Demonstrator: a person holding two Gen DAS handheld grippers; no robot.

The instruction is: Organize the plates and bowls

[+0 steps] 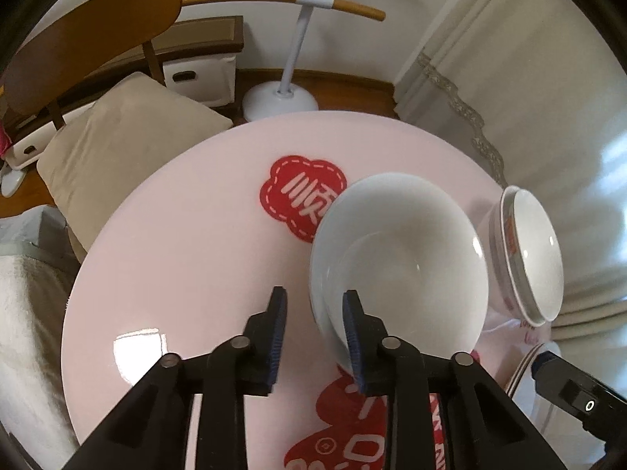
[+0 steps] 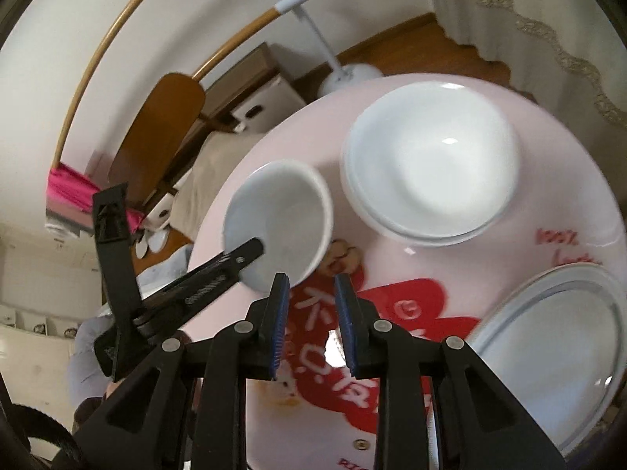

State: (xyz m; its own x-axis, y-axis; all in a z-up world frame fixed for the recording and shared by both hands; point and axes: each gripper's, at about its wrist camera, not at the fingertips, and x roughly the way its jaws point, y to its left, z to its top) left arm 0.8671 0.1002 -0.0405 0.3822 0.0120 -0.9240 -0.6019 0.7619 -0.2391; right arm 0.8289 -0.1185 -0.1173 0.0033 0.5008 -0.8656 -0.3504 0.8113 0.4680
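Left claw (image 1: 315, 329) spread around white bowl (image 1: 399, 250) rim; right claw (image 2: 311, 315) spread over "100%" lettering (image 2: 554, 237).

The plate (image 2: 548, 356) is cut off at the right edge; red table lettering (image 2: 341, 356) is blurred.

A round table (image 2: 568, 164) holds the dishes. A small bowl (image 2: 282, 215) sits near its left edge. Just to the right of it is a stack of bowls (image 2: 431, 164), one inside another. A plate (image 2: 556, 348) lies nearer, to the right. Behind the table a lamp base (image 1: 279, 100) stands on the floor. A chair (image 1: 90, 35) with a cushion (image 1: 117, 137) is at the back left.
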